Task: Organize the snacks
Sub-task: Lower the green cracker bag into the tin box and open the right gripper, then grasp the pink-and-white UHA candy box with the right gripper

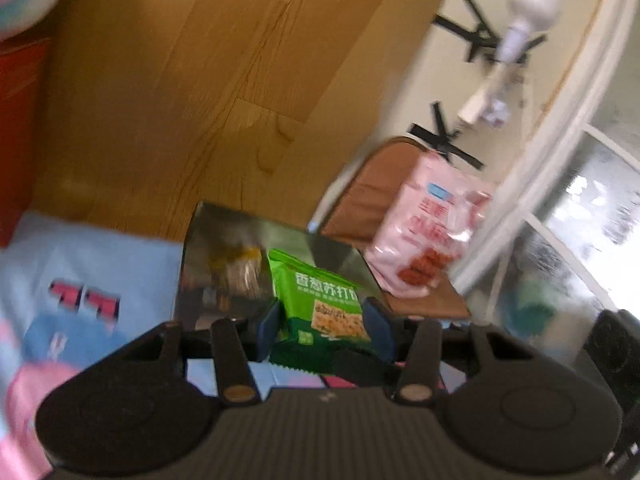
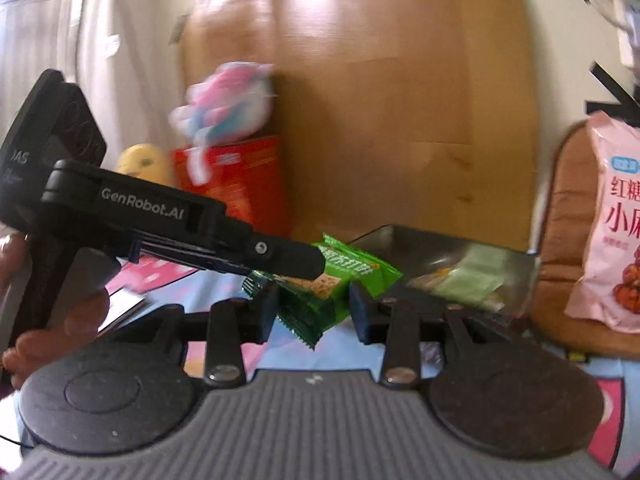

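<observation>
Slipping is the risk: the green cracker packet [image 1: 320,304] hangs in the air just short of the metal tray [image 1: 224,240], pinched by the left gripper [image 1: 326,330] while the right gripper [image 2: 314,304], jaws parted around it, isn't gripping; glossy film could slide loose if the tilted left gripper eases

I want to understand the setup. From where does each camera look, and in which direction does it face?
Left wrist: sits on the left tool, looking along its fingers at the green snack packet they grip, with the metal tray beyond.
Right wrist: sits on the right tool, facing the same packet; the person's left hand and left tool show.
Shared: packet, tray, pink snack bag.
</observation>
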Tool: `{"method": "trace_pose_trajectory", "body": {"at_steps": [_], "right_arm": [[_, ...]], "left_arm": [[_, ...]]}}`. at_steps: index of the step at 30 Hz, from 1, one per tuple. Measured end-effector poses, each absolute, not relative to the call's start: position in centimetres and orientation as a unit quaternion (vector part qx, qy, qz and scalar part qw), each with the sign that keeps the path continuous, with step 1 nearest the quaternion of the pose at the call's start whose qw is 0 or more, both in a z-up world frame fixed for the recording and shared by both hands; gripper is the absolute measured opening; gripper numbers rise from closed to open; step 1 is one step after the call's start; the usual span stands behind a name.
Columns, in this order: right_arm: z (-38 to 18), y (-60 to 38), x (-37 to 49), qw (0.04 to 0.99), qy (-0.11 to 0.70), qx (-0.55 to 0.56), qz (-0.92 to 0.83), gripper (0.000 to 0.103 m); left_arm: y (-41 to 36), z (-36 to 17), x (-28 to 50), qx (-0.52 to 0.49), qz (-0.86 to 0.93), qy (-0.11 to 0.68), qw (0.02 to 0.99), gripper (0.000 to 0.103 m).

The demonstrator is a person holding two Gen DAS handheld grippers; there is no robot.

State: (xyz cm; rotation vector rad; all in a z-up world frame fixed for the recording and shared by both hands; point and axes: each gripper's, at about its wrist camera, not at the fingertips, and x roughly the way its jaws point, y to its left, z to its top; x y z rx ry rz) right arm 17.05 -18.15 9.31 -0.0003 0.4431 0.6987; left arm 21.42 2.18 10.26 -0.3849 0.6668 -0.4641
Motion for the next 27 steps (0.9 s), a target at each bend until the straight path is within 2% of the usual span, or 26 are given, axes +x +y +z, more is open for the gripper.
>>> {"method": "trace_pose_trajectory", "body": {"at_steps": [6, 8, 11, 16, 22, 27], "right_arm": [[7.5, -17.2, 25.2, 0.916, 0.256, 0.020, 0.309, 0.042], [6.6, -16.4, 27.0, 0.918, 0.273, 0.011, 0.287, 0.049], [6.3, -16.9, 27.3, 0.917, 0.281, 0.017, 0.282, 0.049], [7.3, -20.1, 22.6, 0.901, 0.281, 0.042, 0.329, 0.049], [6.7, -24.8, 11.8, 0.905, 0.254, 0.039, 0.340, 0.049], [2.7, -29.5, 8.2, 0.916, 0.328, 0.115, 0.200, 0.048]], "left_arm": [[0.7, 7.9, 28.0, -0.162, -0.169, 0.345, 0.909, 0.054], [1.0, 7.2, 28.4, -0.165, -0.157, 0.355, 0.907, 0.054], [2.4, 7.5, 26.0, -0.176, -0.178, 0.339, 0.907, 0.054], [3.5, 7.1, 20.5, -0.190, -0.246, 0.364, 0.878, 0.054], [3.0, 4.7, 12.8, -0.184, -0.318, 0.391, 0.844, 0.054], [2.4, 2.5, 10.1, -0.185, -0.318, 0.415, 0.832, 0.053]]}}
